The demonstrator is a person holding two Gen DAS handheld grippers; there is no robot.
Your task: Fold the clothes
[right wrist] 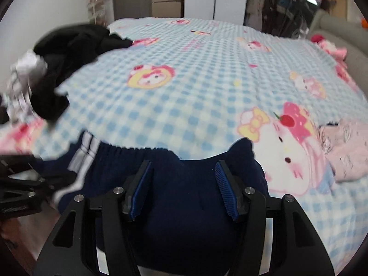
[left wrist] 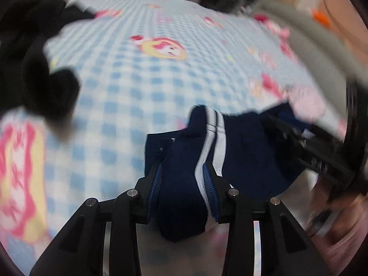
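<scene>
Left gripper (left wrist: 182,174): fingers pinched on the navy pants (left wrist: 184,195), right at the white side stripe (left wrist: 214,142). Cloth fills the gap between the pads and bunches below them. Firm hold, by the look of it.

Right gripper (right wrist: 182,179): fingers stand wider apart, with a thick wad of the same pants (right wrist: 184,207) between them. The pads look to bear on the fabric, but whether it is truly clamped or only cradled, cannot tell for sure; I read it as a grip on a fat fold.

The pants hang between the two grippers at the near edge of the bed (right wrist: 184,105). The gathered waistband (right wrist: 128,148) runs across in the right view, so both holds sit at or near the waist. Whether the legs lie on the bed or hang off it is hidden below the frame.

Left view is motion-blurred, so the rig is likely mid-swing.

Step, as I judge it: pants carried or spread by the waist. That fits either laying them flat for a fold or lifting a part-folded bundle; the frames don't settle which.

Next move needs even tension between both holds and the stripe edges kept aligned.

Further out: a pink garment (right wrist: 347,147) at right, a black pile (right wrist: 69,53) far left.
</scene>
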